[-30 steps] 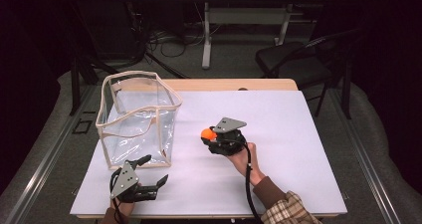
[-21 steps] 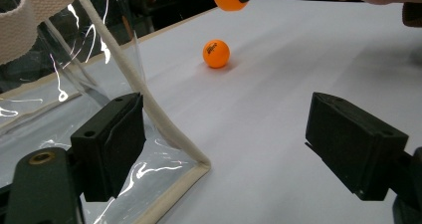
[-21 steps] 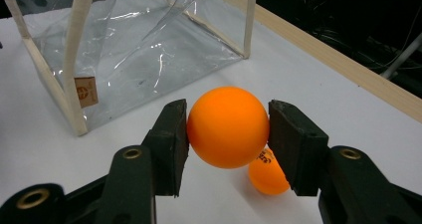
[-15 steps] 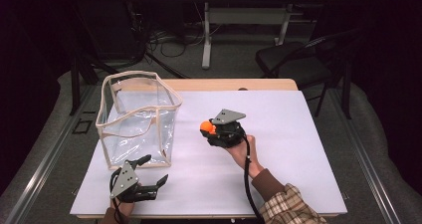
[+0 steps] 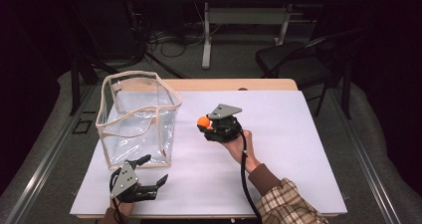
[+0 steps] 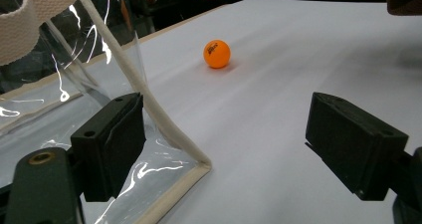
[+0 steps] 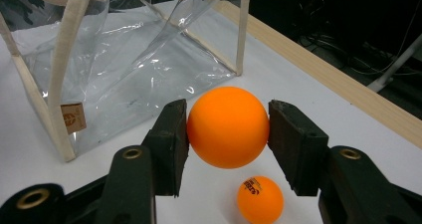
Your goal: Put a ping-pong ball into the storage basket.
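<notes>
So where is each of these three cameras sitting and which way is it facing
High view: above the person's side, facing forward and down on the white table; shows both hands, a plaid sleeve, left gripper and right gripper.
Left gripper view: low over the table, between its open jaws, beside the clear plastic bag with cream trim.
Right gripper view: along jaws shut on an orange ping-pong ball, facing the bag.
Shared: both gripper views show the second orange ball lying on the table.

Lifted the held orange ball point(image 5: 203, 121) slightly in the right gripper point(image 5: 209, 126), off the table point(image 5: 298, 149), a little farther away.
</notes>
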The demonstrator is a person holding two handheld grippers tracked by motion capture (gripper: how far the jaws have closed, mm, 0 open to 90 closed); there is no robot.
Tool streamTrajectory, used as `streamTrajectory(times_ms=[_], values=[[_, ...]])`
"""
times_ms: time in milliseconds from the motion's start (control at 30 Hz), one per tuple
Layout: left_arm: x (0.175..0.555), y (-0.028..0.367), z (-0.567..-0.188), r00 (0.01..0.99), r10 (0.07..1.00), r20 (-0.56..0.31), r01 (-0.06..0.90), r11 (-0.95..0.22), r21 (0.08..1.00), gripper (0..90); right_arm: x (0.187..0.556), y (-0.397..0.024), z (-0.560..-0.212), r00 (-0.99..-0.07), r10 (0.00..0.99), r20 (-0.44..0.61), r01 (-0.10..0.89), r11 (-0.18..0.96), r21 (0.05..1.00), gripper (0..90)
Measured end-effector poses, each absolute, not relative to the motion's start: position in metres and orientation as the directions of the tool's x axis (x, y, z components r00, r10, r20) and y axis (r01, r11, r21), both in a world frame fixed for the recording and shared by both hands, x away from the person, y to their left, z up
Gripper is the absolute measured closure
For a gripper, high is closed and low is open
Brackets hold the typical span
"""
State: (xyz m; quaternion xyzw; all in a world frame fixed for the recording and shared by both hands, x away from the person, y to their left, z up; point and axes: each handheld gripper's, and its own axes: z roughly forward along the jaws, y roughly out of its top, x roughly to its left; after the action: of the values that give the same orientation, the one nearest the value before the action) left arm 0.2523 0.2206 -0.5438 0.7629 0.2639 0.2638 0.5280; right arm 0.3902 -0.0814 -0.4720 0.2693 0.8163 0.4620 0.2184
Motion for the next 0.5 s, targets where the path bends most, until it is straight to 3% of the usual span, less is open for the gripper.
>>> streamTrajectory(times_ms=[500], values=[[0.2527, 0.22, -0.5443, 0.724, 0.679, 0.121, 0.126, -0.303, 0.945, 15.8, 0.3974, -0.0775, -0.4652, -0.754, 0.646, -0.118, 0.226, 0.424, 0.877, 50.5]])
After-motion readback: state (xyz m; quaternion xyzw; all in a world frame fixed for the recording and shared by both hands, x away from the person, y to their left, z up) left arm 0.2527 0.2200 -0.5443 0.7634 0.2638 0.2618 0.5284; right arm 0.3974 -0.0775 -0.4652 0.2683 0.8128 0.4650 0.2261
